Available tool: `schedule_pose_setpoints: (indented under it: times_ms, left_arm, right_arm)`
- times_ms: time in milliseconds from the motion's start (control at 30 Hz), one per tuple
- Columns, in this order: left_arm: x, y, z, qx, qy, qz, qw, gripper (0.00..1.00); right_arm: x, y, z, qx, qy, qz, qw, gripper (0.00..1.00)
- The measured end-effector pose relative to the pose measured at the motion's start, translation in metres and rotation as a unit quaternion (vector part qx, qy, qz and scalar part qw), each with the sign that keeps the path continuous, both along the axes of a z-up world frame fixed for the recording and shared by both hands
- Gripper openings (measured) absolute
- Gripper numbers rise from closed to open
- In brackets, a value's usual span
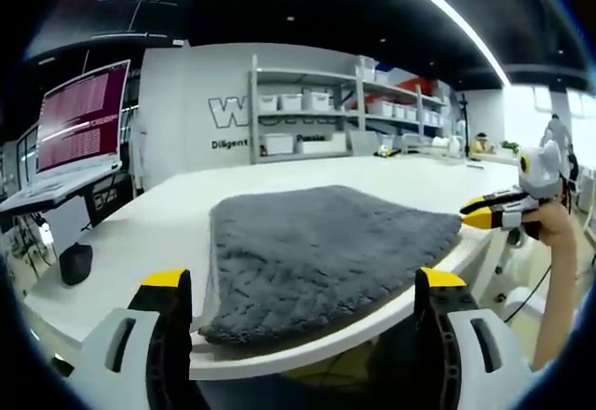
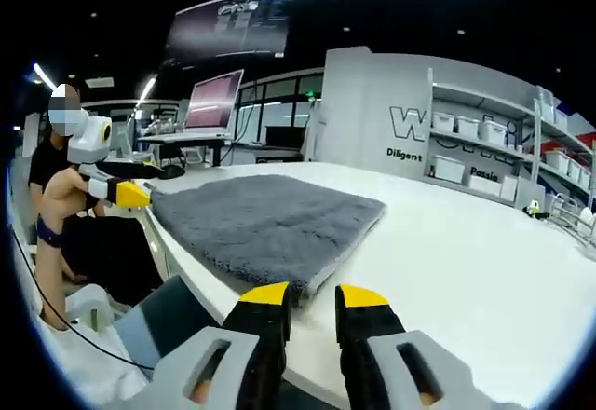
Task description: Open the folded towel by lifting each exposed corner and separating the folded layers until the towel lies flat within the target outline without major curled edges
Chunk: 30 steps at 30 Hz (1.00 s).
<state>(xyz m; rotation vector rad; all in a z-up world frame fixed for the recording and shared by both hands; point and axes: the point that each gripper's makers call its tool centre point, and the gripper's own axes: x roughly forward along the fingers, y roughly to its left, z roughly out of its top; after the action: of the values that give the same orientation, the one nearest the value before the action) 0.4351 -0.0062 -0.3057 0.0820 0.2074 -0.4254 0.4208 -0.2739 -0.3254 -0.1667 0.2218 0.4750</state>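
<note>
one thick, soft grey towel (image 1: 326, 252) lay folded on table (image 2: 466, 242); best pinched at near corner. left gripper (image 1: 303, 289) gaped wide; right gripper (image 2: 312, 300) stood slightly apart.

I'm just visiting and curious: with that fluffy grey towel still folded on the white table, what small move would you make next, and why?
Probably ease the right gripper forward to pinch the near corner of the folded grey plush towel. Its yellow-tipped jaws stand slightly apart just short of that corner, and the towel lies untouched on the white table.

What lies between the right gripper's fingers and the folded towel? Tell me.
Nothing: in the right gripper view the right gripper sits right at the grey towel's near corner, with only the white table edge there.
</note>
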Motion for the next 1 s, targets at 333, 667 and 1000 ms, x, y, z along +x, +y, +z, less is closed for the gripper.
schedule_pose_setpoints:
  times_ms: [333, 667, 1000]
  left_arm:
    - [0.000, -0.004, 0.000, 0.002, 0.000, -0.004, 1.0000, 0.97]
    - [0.000, 0.001, -0.001, -0.001, 0.000, 0.000, 1.0000, 0.97]
    - [-0.002, 0.000, -0.001, -0.001, 0.000, -0.001, 1.0000, 0.97]
  right_arm:
    - [-0.017, 0.042, 0.003, -0.012, 0.002, 0.098, 0.9951, 0.13]
    - [-0.008, 0.056, -0.014, -0.038, 0.025, 0.104, 0.9936, 0.13]
    - [-0.004, 0.049, -0.023, -0.064, 0.039, 0.086, 0.9935, 0.05]
